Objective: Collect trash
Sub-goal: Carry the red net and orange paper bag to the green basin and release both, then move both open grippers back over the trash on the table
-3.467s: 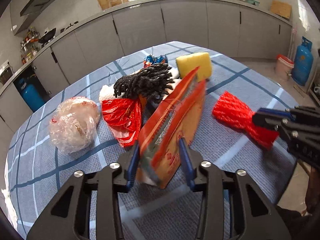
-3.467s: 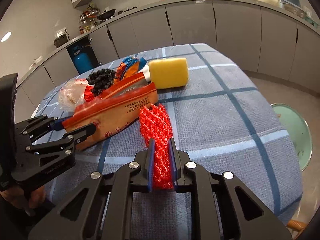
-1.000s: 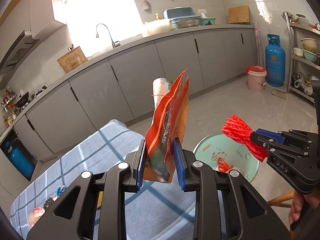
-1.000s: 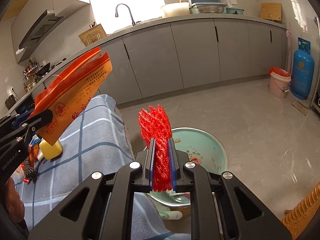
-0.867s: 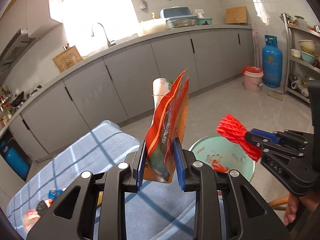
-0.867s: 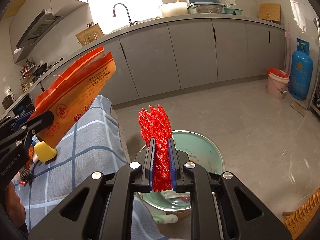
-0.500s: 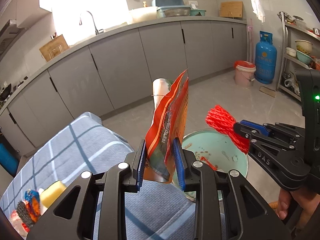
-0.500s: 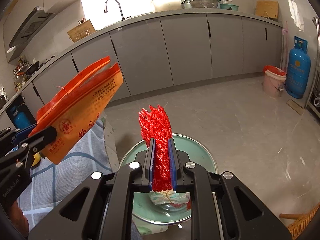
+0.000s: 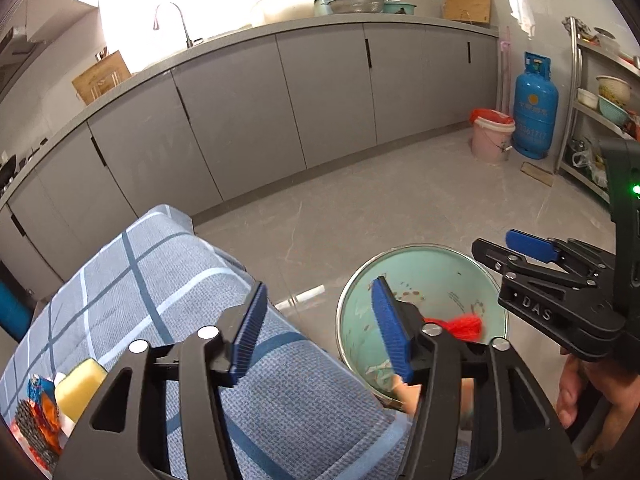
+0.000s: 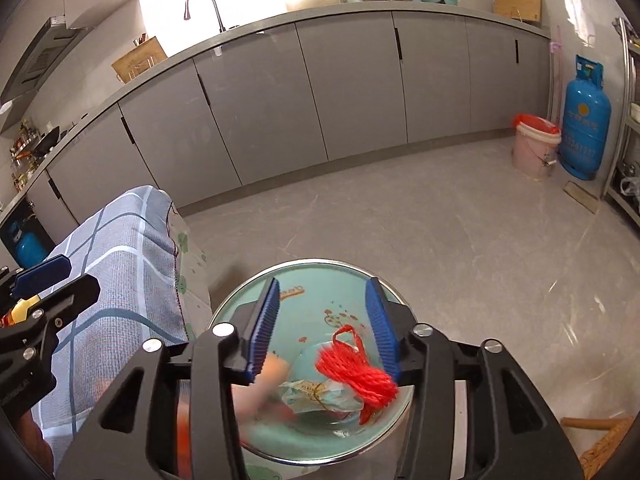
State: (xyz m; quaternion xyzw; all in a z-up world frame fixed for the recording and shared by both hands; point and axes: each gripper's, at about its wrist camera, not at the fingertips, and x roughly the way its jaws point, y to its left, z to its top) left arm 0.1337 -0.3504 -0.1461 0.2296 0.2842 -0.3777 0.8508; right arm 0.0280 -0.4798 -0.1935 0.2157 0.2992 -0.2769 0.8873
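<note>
My left gripper [image 9: 320, 332] hangs over the table's edge beside a turquoise bin [image 9: 452, 268], jaws opening with nothing between them. The orange snack bag [image 9: 404, 394] is a blur below its right finger, dropping into the bin. My right gripper [image 10: 323, 320] is above the bin [image 10: 304, 266], jaws opening and empty. The red mesh net [image 10: 356, 376] falls free just under its right pad, over crumpled wrappers in the bin. The left wrist view shows the red net [image 9: 464, 324] inside the bin and the right gripper [image 9: 504, 250] above it. The orange bag [image 10: 260, 380] blurs at the bin's left.
The table with a blue checked cloth [image 9: 160, 280] holds a yellow sponge [image 9: 78, 392] and black netting [image 9: 32, 420] at its far end. A blue gas cylinder [image 10: 584, 120] and pink bucket [image 10: 534, 144] stand by grey cabinets. A wicker seat [image 10: 600, 440] is right of the bin.
Both grippers sank toward the bin and opened. The orange bag left the left gripper and the red net left the right gripper; both are dropping into the bin.
</note>
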